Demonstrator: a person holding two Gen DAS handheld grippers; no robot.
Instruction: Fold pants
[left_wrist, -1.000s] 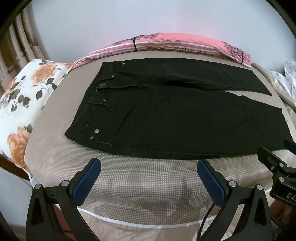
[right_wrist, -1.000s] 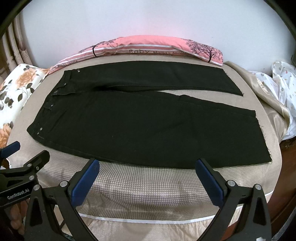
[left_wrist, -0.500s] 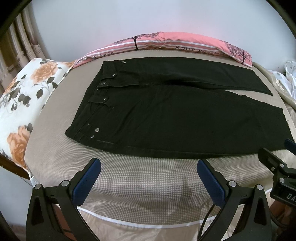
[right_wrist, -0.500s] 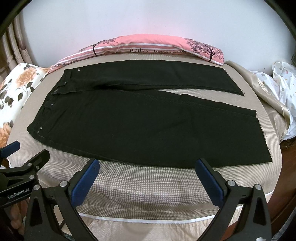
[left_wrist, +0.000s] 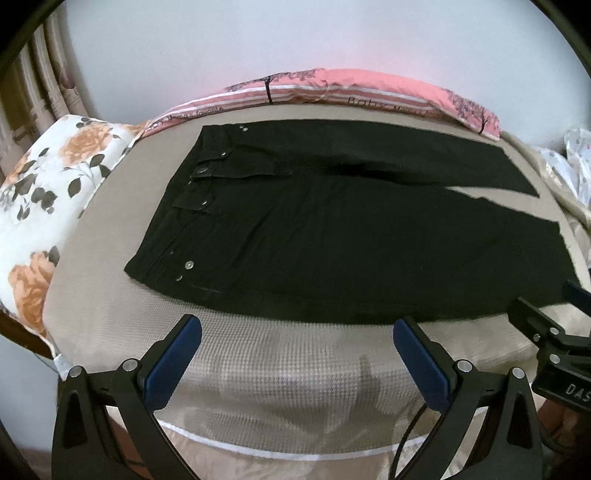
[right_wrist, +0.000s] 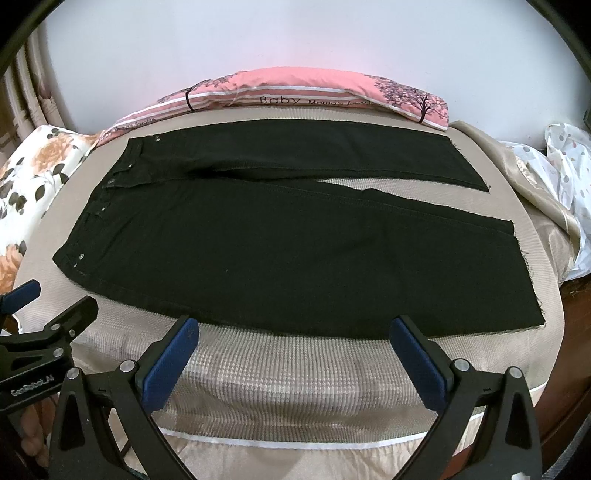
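Two grippers are what I'm running, and both sit low in their frames, spread wide and holding nothing. My left gripper (left_wrist: 297, 350) hangs over bare bedcover, its blue-padded fingers (left_wrist: 173, 360) just short of the near edge of the cloth. My right gripper (right_wrist: 293, 349) is in much the same pose, its blue-padded fingers (right_wrist: 417, 363) almost at the hem line but, as far as I can tell, not touching it.

Beyond them, filling the middle of both views, the black denim pants (left_wrist: 332, 236) lie flat and face up on the beige houndstooth bedcover (right_wrist: 295, 384), waistband toward the left of the frame, leg hems toward the right. The two legs part slightly on the right, showing a wedge of cover between them.

I judge the denim to be fairly heavy and soft, with some body: it should drape rather than slip, and hold a crease. I would pinch the near outer seam, one gripper by the waistband corner (left_wrist: 133, 266), the other by the near hem corner (right_wrist: 532, 321), and carry that leg over onto the far one.

Along the upper edge lies a pink striped pillow (right_wrist: 314, 92); a white floral pillow (left_wrist: 40, 206) sits at the left.
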